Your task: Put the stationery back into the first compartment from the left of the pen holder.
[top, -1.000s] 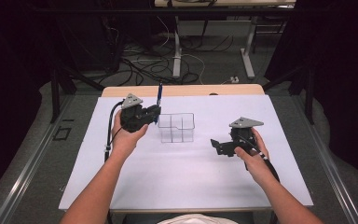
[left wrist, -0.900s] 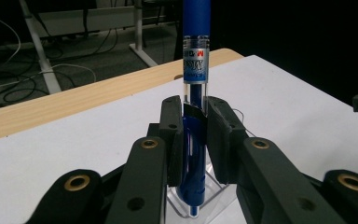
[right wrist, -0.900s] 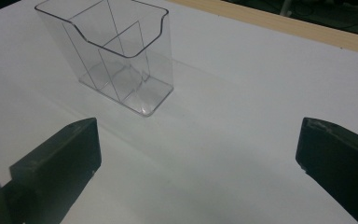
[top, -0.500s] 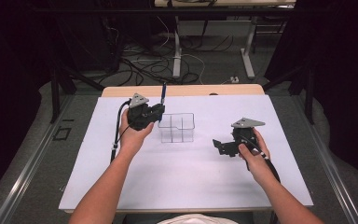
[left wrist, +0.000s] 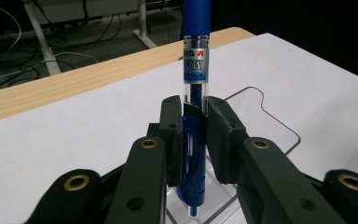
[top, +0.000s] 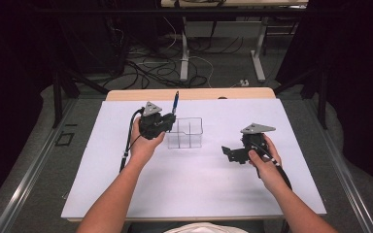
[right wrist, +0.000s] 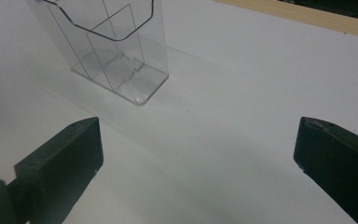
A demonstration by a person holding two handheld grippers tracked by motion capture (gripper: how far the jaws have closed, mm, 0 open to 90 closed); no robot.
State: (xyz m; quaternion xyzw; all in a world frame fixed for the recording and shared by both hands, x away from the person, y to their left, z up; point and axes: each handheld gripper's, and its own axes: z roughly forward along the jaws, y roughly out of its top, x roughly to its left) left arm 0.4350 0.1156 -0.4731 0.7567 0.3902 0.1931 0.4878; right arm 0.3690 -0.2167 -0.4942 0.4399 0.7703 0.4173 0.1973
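Pen [left wrist: 196, 93] stands nearly upright, pinched by my left gripper [left wrist: 195, 135] at the near-left corner of the clear organizer [top: 185, 132], tip low over its rim. If I release off-centre, I expect the tip to catch a divider or nudge the light box. My right gripper [top: 233, 154] rests spread wide and empty, well right of it.

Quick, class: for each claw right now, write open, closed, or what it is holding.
Left claw: closed on the blue pen, held upright over the clear organizer.
Right claw: open, holding nothing, above the white table.
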